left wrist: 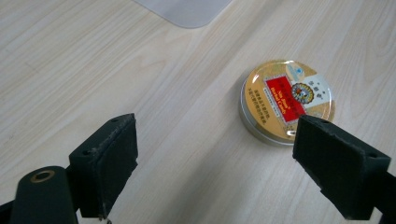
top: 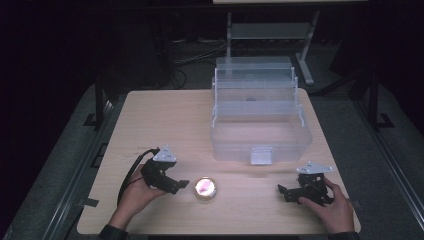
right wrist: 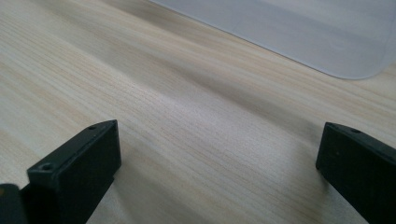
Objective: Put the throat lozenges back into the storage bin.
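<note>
From the high view I count one round tin, one clear plastic tiered box and two grippers on the wooden table. The tin lies near the front edge, just beside my left gripper; my right gripper sits well apart, with bare wood between. In the left gripper view the jaws stand wide — the tin lies flat, just ahead of the right-hand jaw. In the right gripper view the jaws stand wide over bare wood, the box's corner beyond.

Gold round tin with red label; pale woodgrain table.
</note>
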A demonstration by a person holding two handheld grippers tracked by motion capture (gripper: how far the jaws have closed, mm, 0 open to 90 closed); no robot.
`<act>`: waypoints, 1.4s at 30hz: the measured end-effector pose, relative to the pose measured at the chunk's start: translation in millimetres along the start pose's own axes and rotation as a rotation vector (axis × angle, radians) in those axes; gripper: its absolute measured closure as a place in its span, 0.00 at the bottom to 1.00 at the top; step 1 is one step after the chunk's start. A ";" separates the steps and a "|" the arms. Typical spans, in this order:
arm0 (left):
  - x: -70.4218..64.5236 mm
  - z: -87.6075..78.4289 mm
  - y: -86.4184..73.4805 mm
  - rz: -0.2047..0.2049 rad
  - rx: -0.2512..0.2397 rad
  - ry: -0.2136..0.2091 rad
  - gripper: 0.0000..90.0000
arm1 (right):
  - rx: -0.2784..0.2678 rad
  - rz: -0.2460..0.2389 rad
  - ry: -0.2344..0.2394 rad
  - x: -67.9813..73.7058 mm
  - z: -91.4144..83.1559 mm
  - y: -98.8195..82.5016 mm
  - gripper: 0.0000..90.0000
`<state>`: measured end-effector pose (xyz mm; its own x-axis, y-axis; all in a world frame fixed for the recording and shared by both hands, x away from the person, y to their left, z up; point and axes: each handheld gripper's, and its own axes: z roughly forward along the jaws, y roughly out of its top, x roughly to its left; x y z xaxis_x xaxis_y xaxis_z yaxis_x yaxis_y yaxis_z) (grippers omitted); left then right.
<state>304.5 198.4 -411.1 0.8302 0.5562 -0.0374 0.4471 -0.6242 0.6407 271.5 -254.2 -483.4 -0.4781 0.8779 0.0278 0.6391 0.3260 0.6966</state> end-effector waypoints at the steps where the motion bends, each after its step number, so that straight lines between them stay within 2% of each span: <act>1: -0.3 0.7 0.4 -0.002 0.001 -0.003 0.15 | 0.000 -0.001 0.000 -0.1 0.0 0.0 0.00; 21: -8.2 10.2 20.7 0.042 0.030 -0.041 0.15 | -0.002 -0.004 0.001 -0.5 0.3 0.1 0.00; 32: -15.7 20.9 33.3 0.071 0.060 -0.070 0.15 | -0.001 -0.004 0.001 -0.5 0.3 0.1 0.00; 37: -20.8 28.8 39.0 0.093 0.084 -0.093 0.15 | -0.001 -0.004 0.001 -0.5 0.3 0.1 0.00; 42: -24.4 34.9 40.9 0.108 0.111 -0.100 0.15 | -0.001 -0.003 0.001 -0.5 0.3 0.2 0.00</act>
<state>314.1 140.1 -410.7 0.9018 0.4290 -0.0522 0.3830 -0.7374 0.5564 272.0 -254.5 -483.5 -0.4810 0.8763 0.0266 0.6368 0.3284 0.6976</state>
